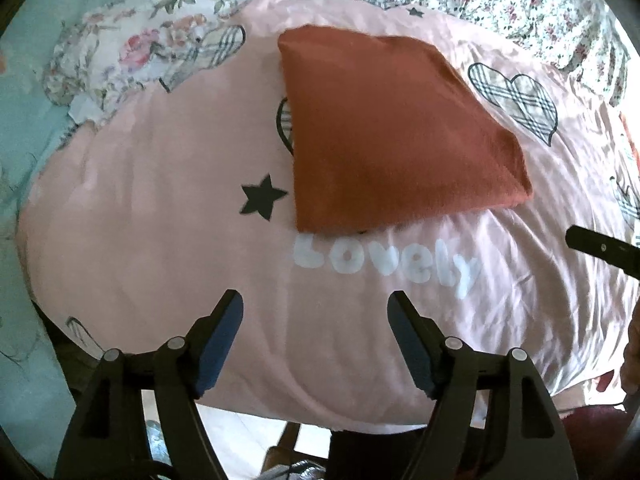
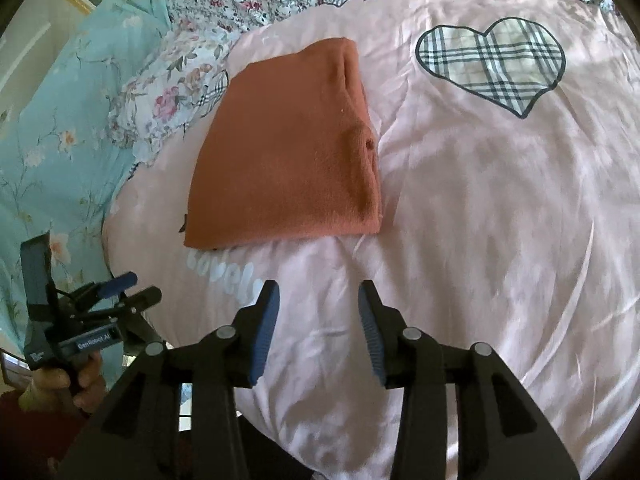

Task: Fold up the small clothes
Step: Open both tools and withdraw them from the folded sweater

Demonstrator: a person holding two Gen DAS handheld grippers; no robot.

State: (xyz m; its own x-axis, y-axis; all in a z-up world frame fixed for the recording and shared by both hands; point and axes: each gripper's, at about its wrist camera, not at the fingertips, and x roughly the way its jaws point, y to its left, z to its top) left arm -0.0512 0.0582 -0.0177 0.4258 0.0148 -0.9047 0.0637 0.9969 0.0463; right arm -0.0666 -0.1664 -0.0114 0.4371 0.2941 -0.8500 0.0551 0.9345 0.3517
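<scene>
A rust-orange garment (image 1: 394,132) lies folded into a flat, roughly square stack on a pink duvet (image 1: 160,240); it also shows in the right wrist view (image 2: 288,156). My left gripper (image 1: 316,304) is open and empty, held above the duvet near the word "Lovely", short of the garment's near edge. My right gripper (image 2: 318,292) is open and empty, a little below and right of the garment's near edge. The left gripper also appears at the lower left of the right wrist view (image 2: 132,292).
The pink duvet (image 2: 480,220) has plaid hearts (image 2: 492,60), black stars (image 1: 262,198) and white lettering (image 1: 384,264). Floral bedding (image 1: 128,52) and a turquoise sheet (image 2: 52,140) lie to the left and far side. The bed edge and floor show near me.
</scene>
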